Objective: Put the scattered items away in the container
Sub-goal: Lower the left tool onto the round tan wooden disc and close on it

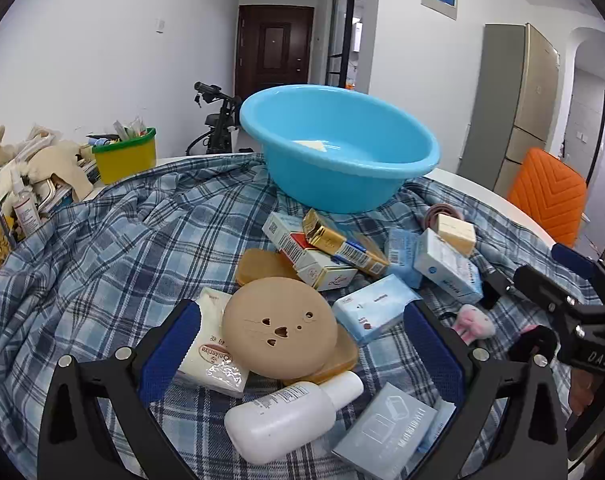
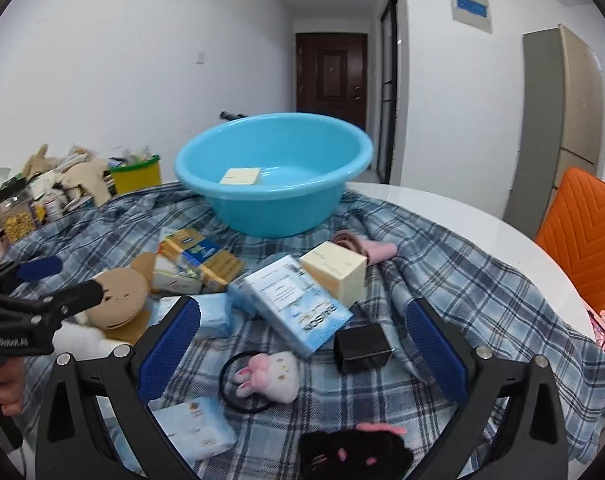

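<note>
Left wrist: both tools gape over plaid cloth; smooth round basin behind.

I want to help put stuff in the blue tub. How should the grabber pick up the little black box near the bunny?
Probably straight down from above, with the right gripper closing on the two short side walls of the black box. It lies flat on the plaid cloth, with open cloth on its right, though the blue carton sits close on its left.
</note>
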Demonstrator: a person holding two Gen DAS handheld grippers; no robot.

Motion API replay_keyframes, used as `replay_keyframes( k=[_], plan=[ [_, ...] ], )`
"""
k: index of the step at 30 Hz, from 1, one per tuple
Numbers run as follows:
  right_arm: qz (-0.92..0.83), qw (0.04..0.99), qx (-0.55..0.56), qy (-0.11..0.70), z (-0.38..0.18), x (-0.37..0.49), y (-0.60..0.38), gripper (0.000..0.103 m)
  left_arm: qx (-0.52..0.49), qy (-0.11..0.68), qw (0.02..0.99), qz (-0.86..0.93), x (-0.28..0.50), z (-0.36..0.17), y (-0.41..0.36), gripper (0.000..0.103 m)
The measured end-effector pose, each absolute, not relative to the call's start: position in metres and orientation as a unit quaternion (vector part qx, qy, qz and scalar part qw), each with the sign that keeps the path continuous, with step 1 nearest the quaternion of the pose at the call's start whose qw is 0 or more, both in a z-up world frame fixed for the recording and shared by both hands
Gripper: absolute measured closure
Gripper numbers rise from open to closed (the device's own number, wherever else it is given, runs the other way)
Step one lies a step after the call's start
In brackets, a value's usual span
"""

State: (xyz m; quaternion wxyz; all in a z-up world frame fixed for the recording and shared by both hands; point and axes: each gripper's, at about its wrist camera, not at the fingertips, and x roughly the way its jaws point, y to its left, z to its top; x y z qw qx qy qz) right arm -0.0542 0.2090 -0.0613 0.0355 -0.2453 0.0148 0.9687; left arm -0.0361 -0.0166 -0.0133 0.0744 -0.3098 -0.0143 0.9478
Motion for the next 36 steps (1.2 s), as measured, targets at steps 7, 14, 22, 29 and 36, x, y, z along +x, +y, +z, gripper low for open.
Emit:
replay_keyframes(
  k=[7, 14, 22, 29, 36],
  plan=[
    [0.977, 0.027, -0.210, 0.011, -0.062, -0.056, 0.212, 0.001, -0.261, 0.000, 0.070, 0.963, -0.035, -0.014, -0.016, 0.000],
    [0.978, 0.020, -0.209, 0.004, -0.068, -0.057, 0.211, 0.001, -0.219, 0.033, 0.072, 0.972, -0.029, -0.013, -0.008, 0.000],
    [0.971, 0.023, -0.238, -0.002, -0.072, -0.068, 0.209, 0.001, -0.275, 0.020, 0.067, 0.959, -0.050, -0.024, -0.011, 0.000],
    [0.968, 0.018, -0.251, 0.003, -0.075, -0.071, 0.210, 0.001, -0.341, 0.030, 0.055, 0.938, -0.071, -0.041, -0.007, 0.000],
    [0.966, 0.021, -0.256, 0.004, -0.076, -0.073, 0.210, 0.001, -0.383, 0.012, 0.038, 0.923, -0.083, -0.053, -0.014, 0.000]
  ],
)
